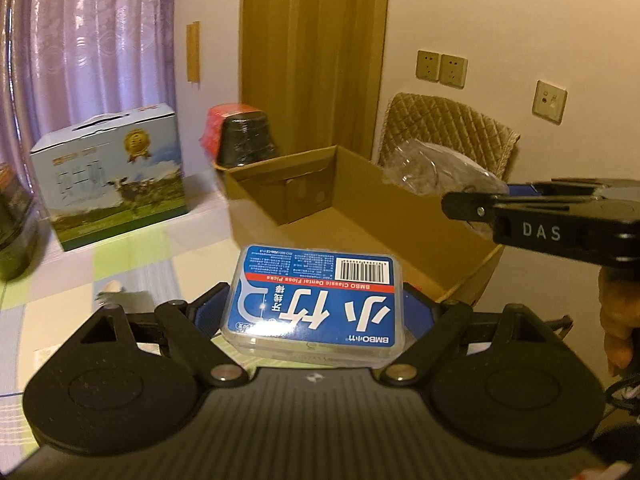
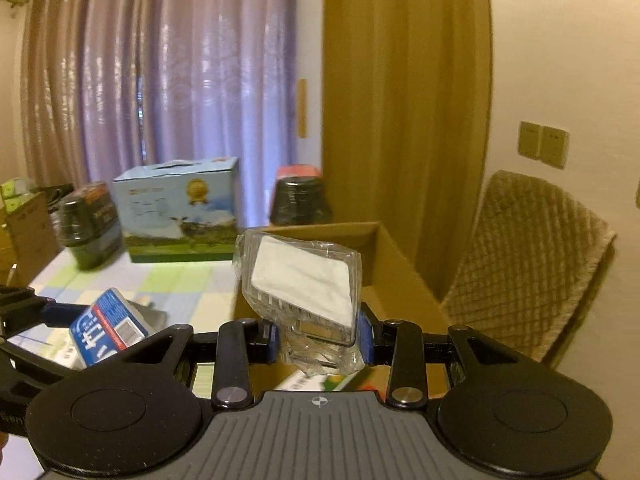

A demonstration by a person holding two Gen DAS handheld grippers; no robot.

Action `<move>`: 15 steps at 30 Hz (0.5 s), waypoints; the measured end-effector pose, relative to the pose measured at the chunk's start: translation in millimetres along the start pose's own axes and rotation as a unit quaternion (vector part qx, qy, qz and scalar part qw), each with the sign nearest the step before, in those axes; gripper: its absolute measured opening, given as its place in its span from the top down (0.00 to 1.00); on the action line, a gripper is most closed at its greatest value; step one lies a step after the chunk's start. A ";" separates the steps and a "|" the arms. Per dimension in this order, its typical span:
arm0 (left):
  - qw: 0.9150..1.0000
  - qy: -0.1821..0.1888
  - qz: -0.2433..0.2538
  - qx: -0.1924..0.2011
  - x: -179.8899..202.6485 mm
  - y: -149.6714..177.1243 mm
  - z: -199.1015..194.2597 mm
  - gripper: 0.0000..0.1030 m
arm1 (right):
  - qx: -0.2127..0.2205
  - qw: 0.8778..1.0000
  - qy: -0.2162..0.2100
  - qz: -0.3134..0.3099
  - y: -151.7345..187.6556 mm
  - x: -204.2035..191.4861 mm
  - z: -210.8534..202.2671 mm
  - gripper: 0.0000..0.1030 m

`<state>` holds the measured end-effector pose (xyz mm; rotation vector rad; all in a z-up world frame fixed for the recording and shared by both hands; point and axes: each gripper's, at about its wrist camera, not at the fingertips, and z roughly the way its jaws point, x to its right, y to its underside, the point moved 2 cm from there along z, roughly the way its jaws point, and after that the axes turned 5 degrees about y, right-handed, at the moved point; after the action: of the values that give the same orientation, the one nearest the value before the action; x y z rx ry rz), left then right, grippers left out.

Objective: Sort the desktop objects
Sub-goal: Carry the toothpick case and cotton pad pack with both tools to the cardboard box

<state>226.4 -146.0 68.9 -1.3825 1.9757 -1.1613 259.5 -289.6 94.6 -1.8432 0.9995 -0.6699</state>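
My left gripper [image 1: 314, 312] is shut on a blue dental floss picks box [image 1: 312, 304], held flat above the checked tablecloth [image 1: 132, 264], just short of the open cardboard box [image 1: 360, 208]. In the right wrist view, my right gripper [image 2: 319, 340] is shut on a clear plastic packet with a white pad inside [image 2: 304, 280], over the near edge of the cardboard box [image 2: 400, 276]. The floss box [image 2: 110, 328] and left gripper [image 2: 48, 314] show at the lower left there. The right gripper [image 1: 472, 208] enters the left wrist view from the right, over the box's right wall.
A pale blue carton with a cow picture [image 1: 112, 176] and a dark tub [image 1: 12, 220] stand at the back left. A black jar with a red lid [image 1: 244, 136] sits behind the cardboard box. A quilted chair [image 1: 448, 132] stands at the right, by the wall.
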 end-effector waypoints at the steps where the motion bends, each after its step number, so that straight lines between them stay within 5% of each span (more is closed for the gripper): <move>1: 1.000 0.003 0.000 0.001 3.8 -3.1 4.8 0.17 | -0.001 1.000 0.003 0.001 0.3 4.5 1.2 0.67; 15: 0.999 0.026 0.020 0.008 40.1 -25.8 63.3 0.17 | -0.022 0.999 0.035 0.023 8.3 60.7 25.4 0.67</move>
<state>272.2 -210.0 60.2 -1.3121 2.0149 -1.2042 308.0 -331.7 78.2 -1.8411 1.1060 -0.6934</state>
